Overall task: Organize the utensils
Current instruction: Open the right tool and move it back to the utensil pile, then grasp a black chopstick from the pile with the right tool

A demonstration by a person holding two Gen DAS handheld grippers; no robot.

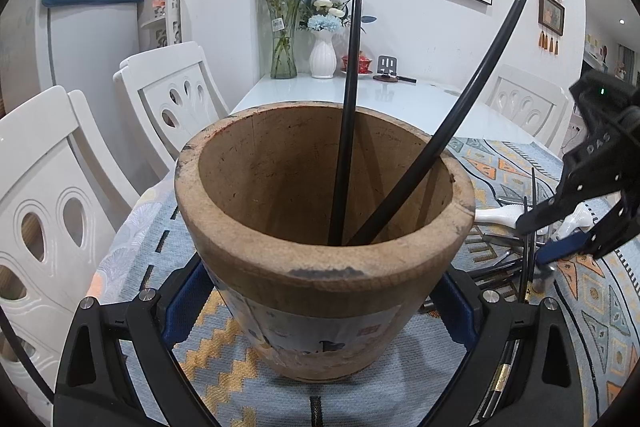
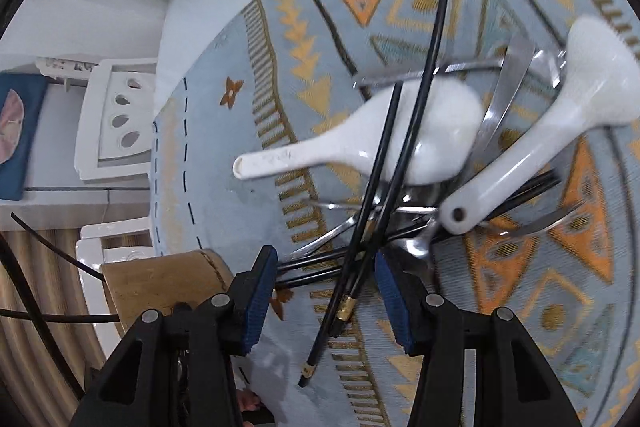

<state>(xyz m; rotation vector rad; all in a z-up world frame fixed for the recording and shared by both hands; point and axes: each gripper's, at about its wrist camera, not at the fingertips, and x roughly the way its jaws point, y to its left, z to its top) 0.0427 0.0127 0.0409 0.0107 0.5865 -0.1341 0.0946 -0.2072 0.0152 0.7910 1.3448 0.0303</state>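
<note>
A worn wooden pot (image 1: 320,291) stands on the patterned cloth, and my left gripper (image 1: 324,307) is shut on its lower sides. Two black chopsticks (image 1: 348,107) lean inside it. To the pot's right my right gripper (image 1: 540,243) hangs low over a heap of utensils. In the right wrist view that gripper (image 2: 326,267) is open, pointing steeply down. Its blue pads (image 2: 260,299) flank two crossed black chopsticks with gold bands (image 2: 400,155) without pressing them. The heap also holds two white ceramic spoons (image 2: 360,147), metal forks (image 2: 500,99) and more black chopsticks. The pot's side (image 2: 160,287) shows at lower left.
The patterned cloth (image 2: 240,147) covers the near end of a white table (image 1: 400,99). White chairs (image 1: 60,207) stand along the left edge. Two flower vases (image 1: 324,55) and a red cup sit at the far end by the wall.
</note>
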